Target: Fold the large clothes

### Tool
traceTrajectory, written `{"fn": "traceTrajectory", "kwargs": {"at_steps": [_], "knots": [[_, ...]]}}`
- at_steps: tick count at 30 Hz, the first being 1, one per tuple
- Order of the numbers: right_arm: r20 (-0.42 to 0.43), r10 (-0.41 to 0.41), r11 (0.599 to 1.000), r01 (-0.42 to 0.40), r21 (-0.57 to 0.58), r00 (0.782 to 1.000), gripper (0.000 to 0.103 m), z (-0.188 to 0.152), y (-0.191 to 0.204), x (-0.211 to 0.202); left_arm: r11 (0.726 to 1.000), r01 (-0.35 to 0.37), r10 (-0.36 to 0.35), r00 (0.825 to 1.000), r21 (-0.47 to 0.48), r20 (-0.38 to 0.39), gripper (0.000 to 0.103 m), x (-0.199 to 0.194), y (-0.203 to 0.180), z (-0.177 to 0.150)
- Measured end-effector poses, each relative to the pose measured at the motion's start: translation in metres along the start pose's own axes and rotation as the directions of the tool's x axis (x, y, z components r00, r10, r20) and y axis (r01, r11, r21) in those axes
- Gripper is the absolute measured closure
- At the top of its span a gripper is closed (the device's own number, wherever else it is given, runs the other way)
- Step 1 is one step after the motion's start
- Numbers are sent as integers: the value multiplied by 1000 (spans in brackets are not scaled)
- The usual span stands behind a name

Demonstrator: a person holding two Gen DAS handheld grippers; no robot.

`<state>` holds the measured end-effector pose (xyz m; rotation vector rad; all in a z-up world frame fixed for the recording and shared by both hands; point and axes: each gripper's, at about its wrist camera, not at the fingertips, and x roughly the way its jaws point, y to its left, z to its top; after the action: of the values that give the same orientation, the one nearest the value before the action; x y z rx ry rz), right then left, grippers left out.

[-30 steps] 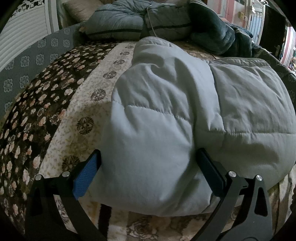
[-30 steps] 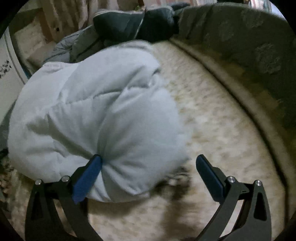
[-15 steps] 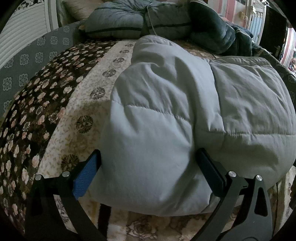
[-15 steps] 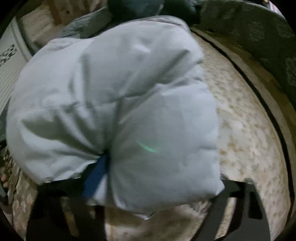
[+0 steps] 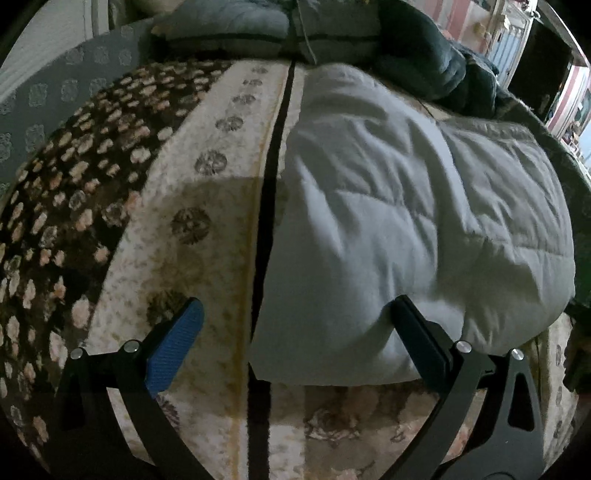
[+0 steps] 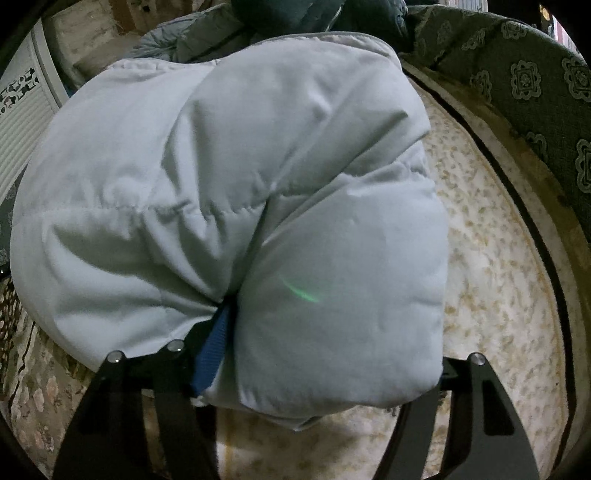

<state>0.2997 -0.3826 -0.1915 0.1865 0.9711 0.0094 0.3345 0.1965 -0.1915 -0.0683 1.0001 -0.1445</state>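
A pale grey padded jacket [image 5: 406, 203] lies folded in a thick bundle on the patterned bedspread [image 5: 207, 229]. My left gripper [image 5: 297, 304] is open at the bundle's near left edge. Its blue pad [image 5: 177, 343] hangs over bare bedspread and its black finger [image 5: 417, 332] digs into the jacket. In the right wrist view the jacket [image 6: 258, 147] bulges between the jaws of my right gripper [image 6: 328, 347], which are closing on its near right corner. The blue pad [image 6: 214, 347] is sunk into a crease. Fabric hides the other fingertip.
Grey pillows [image 5: 221, 29] and a dark blanket [image 5: 443, 62] are piled at the far end of the bed. A grey-green padded rim [image 6: 535, 92] with medallions curves along the right side. Cream bedspread [image 6: 498, 277] lies bare right of the bundle.
My left gripper slid left, so the jacket no longer fills its gap and only the black finger touches it. My right gripper moved onto the jacket's corner and its jaws narrowed around it.
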Motion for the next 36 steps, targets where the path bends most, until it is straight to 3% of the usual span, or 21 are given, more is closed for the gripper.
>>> {"fn": "traceTrajectory", "kwargs": {"at_steps": [5,10,16,18,19,22,29,33,36], "knots": [[1,6,1000,-6,6,1000,34,2,-2,2,999,33,-32,999,33,-29,3,18,-6,-5],[3,10,1000,-10,10,1000,33,0,-2,4,994,107,-108,992,-13,-60,3,41,4,-9],[3,-1,1000,1,13,1000,32,-1,-5,6,996,75,-73,996,51,-43,3,55,-9,-14],[3,-2,1000,2,15,1000,31,-2,-6,8,990,144,-144,987,-15,-72,3,63,0,-13],[3,-1,1000,1,17,1000,30,-1,-7,8,975,207,-214,972,-77,-98,3,71,8,-14],[5,-3,1000,2,22,1000,28,0,-10,10,946,288,-306,944,-148,-120,3,86,15,-15],[4,-2,1000,2,26,1000,27,4,-15,13,977,211,-214,973,-35,-86,3,78,-11,-15],[4,-3,1000,3,29,1000,26,4,-17,15,990,128,-126,991,63,-43,3,68,-30,-15],[4,-3,999,3,32,1000,23,4,-19,15,990,123,-120,992,65,-45,3,71,-32,-16]]}}
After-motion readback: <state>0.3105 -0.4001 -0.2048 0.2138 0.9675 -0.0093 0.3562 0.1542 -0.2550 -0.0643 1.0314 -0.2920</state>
